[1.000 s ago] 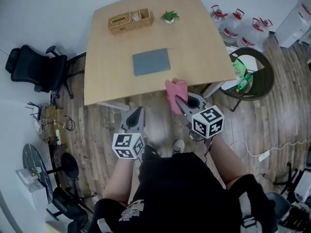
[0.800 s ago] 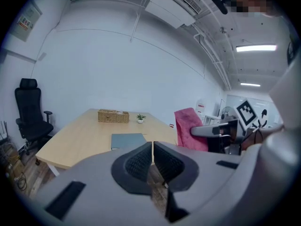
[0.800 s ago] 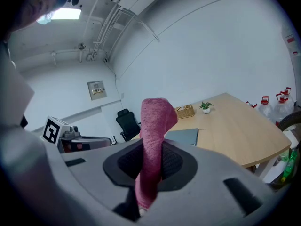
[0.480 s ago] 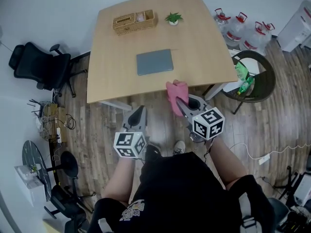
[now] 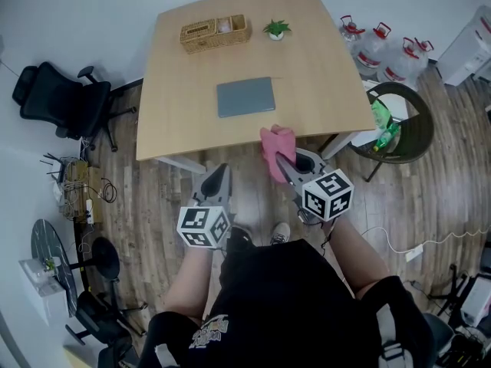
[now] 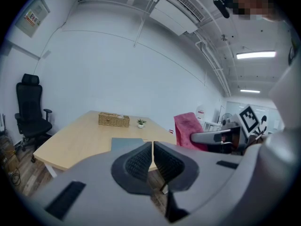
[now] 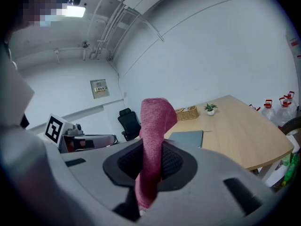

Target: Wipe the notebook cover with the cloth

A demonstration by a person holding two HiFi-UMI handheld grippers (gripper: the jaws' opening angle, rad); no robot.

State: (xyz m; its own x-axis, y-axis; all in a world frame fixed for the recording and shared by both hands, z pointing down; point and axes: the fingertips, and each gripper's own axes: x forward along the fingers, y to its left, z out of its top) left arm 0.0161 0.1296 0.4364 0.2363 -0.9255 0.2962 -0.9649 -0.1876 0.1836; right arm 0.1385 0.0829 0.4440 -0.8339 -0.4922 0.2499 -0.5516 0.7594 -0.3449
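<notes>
A grey notebook [image 5: 245, 96] lies flat in the middle of the wooden table [image 5: 322, 67]; it also shows in the left gripper view as the notebook [image 6: 126, 143] and in the right gripper view as the notebook [image 7: 186, 138]. My right gripper [image 5: 282, 162] is shut on a pink cloth [image 5: 278, 146], held short of the table's near edge; the cloth [image 7: 151, 145] stands up between its pads. My left gripper [image 5: 218, 176] hangs lower left of the table, shut and empty, its pads [image 6: 141, 163] nearly touching. The cloth [image 6: 189, 128] shows at its right.
A wicker basket [image 5: 215, 32] and a small potted plant [image 5: 276, 29] sit at the table's far side. A black office chair [image 5: 57, 102] stands left. A round side table with green bottles [image 5: 396, 121] and water jugs [image 5: 383, 48] stand right.
</notes>
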